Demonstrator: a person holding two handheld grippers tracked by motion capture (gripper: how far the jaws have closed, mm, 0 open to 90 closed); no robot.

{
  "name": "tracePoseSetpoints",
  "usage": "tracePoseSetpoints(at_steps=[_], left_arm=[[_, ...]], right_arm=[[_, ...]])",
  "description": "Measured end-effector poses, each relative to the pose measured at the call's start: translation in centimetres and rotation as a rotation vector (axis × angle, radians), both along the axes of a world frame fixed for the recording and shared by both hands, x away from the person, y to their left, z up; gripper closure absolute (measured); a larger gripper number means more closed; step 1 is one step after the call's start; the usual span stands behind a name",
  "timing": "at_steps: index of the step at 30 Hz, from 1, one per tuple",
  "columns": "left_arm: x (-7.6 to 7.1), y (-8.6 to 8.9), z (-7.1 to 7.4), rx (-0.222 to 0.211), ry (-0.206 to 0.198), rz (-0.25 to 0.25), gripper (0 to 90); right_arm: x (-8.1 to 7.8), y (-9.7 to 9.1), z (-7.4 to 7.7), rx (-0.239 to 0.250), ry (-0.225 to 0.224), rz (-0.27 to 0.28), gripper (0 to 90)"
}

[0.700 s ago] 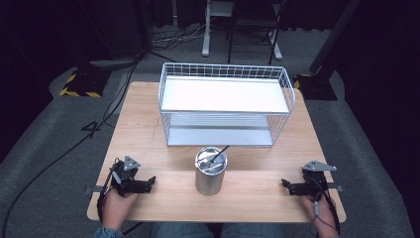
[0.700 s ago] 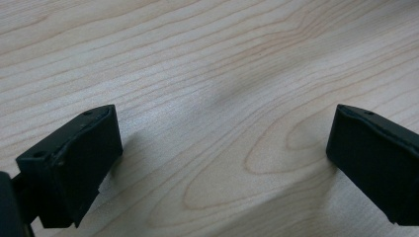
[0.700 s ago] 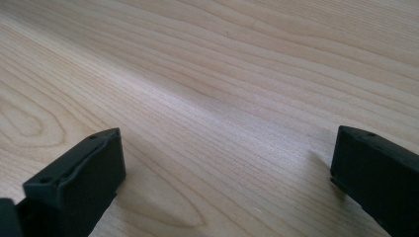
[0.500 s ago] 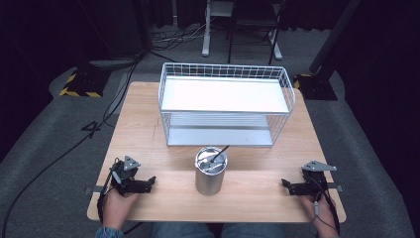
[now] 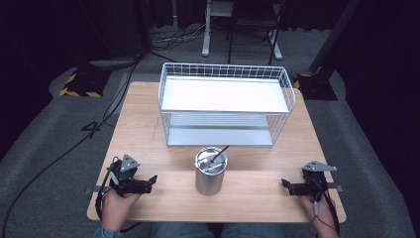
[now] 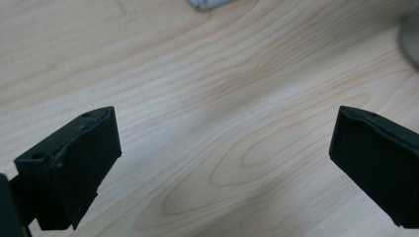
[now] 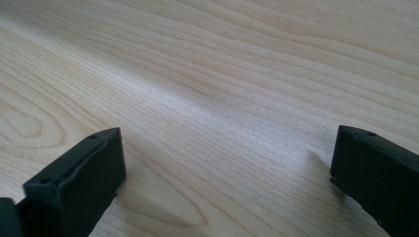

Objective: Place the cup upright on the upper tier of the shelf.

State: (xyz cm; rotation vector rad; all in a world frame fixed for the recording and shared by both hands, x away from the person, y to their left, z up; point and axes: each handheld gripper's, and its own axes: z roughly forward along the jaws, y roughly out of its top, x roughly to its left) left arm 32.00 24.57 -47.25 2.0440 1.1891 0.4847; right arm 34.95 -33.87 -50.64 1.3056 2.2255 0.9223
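A shiny metal can [image 5: 210, 174] stands upright near the front middle of the wooden table [image 5: 143, 119], with a thin black stick [image 5: 220, 150] leaning out of its top. My left gripper [image 5: 151, 179] rests at the front left, held by a hand, its jaws wide apart over bare wood [image 6: 222, 128]. My right gripper [image 5: 285, 184] rests at the front right, also open and holding nothing, with bare wood [image 7: 222, 98] between its jaws. Both grippers point inward toward the can and stay apart from it.
A white two-tier wire basket shelf [image 5: 225, 104] stands at the back middle of the table, just behind the can. Its metal corner [image 6: 207, 4] peeks in at the top of the left gripper view. Cables and stands [image 5: 205, 34] lie on the dark floor beyond.
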Motion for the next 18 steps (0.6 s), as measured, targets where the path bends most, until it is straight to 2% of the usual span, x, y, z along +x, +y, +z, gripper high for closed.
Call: tracePoseSetpoints(at_steps=[6,7,8,9,10,11,16,18], left_arm=[[-0.8,-0.5,1.8,-0.036,-0.053,-0.031,0.0],[-1.0,-0.5,2.1,-0.054,-0.064,-0.034,0.0],[-1.3,-0.5,2.6,-0.096,-0.094,-0.040,0.0],[-1.4,-0.6,2.7,-0.112,-0.104,-0.045,0.0],[-1.4,-0.6,2.7,-0.112,-0.104,-0.045,0.0],[-1.6,-0.7,2.9,-0.144,-0.118,-0.053,0.0],[-2.1,-1.4,3.6,-0.215,-0.159,-0.092,0.0],[-2.4,-1.8,4.1,-0.230,-0.182,-0.106,0.0]], right_arm=[[0.0,0.0,0.0,0.000,0.000,0.000,0.5],[0.0,0.0,0.0,0.000,0.000,0.000,0.4],[0.0,0.0,0.0,0.000,0.000,0.000,0.5],[0.0,0.0,0.0,0.000,-0.001,-0.001,0.4],[0.0,0.0,0.0,0.000,-0.001,-0.001,0.4],[0.0,0.0,0.0,0.000,-0.001,-0.001,0.4],[0.0,0.0,0.0,0.000,0.000,-0.003,0.4],[0.0,-0.1,0.0,0.000,-0.002,-0.007,0.5]])
